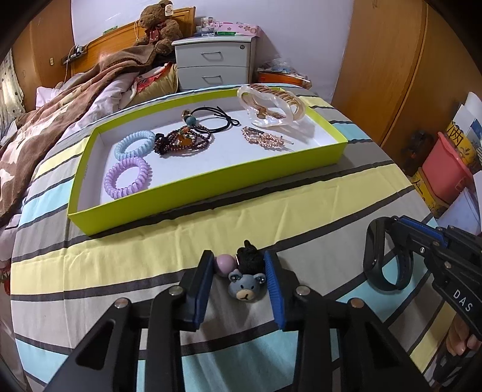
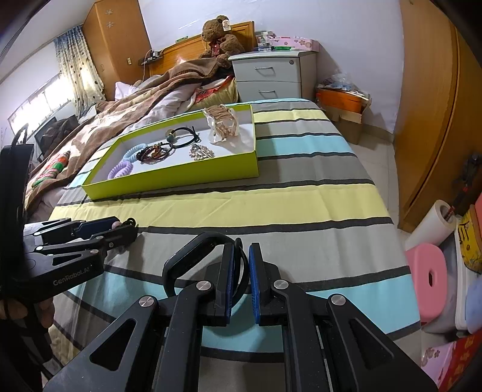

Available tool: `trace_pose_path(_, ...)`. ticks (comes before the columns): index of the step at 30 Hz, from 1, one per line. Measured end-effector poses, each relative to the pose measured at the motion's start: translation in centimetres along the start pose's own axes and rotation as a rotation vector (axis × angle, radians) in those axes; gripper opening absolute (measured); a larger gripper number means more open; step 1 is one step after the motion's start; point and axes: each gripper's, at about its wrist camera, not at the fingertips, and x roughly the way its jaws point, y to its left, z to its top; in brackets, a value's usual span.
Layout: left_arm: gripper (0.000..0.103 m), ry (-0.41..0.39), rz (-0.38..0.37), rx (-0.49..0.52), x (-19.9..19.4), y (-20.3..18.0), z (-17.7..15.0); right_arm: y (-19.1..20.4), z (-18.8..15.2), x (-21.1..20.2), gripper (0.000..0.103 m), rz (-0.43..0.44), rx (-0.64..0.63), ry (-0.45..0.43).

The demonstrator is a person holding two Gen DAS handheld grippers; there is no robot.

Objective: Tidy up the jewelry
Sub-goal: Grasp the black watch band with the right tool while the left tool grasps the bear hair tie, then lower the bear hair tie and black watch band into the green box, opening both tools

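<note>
A lime-green tray point(image 1: 211, 184) on the striped bed holds a purple coil tie point(image 1: 128, 177), a blue coil tie point(image 1: 134, 144), dark red beads point(image 1: 180, 141), a black cord tie point(image 1: 211, 119), a rhinestone clip point(image 1: 262, 137) and a clear hair claw point(image 1: 271, 104). My left gripper point(image 1: 238, 271) is open around a blue bear hair tie point(image 1: 245, 285) with a purple ball and black fuzzy part, lying on the bedspread. My right gripper point(image 2: 241, 265) is closed on a black wristband point(image 2: 192, 256); the wristband also shows in the left wrist view point(image 1: 376, 259). The tray shows farther off in the right wrist view point(image 2: 180, 178).
A brown blanket point(image 1: 45, 135) and a teddy bear point(image 1: 158, 25) lie at the left and back. A grey nightstand point(image 1: 214, 63) stands behind the tray. Boxes, a pink stool point(image 2: 427, 277) and a wooden wardrobe point(image 2: 427, 120) are off the bed's right edge.
</note>
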Motion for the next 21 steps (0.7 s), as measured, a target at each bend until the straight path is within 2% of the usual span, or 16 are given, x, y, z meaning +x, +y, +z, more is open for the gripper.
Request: trace_pose_path(21, 0.033, -0.076, -0.047, -0.027, -2.8, 1.0, 0.3, 1.2, 0.6, -1.6, 0.010, 0.012, -0.005, -0.041)
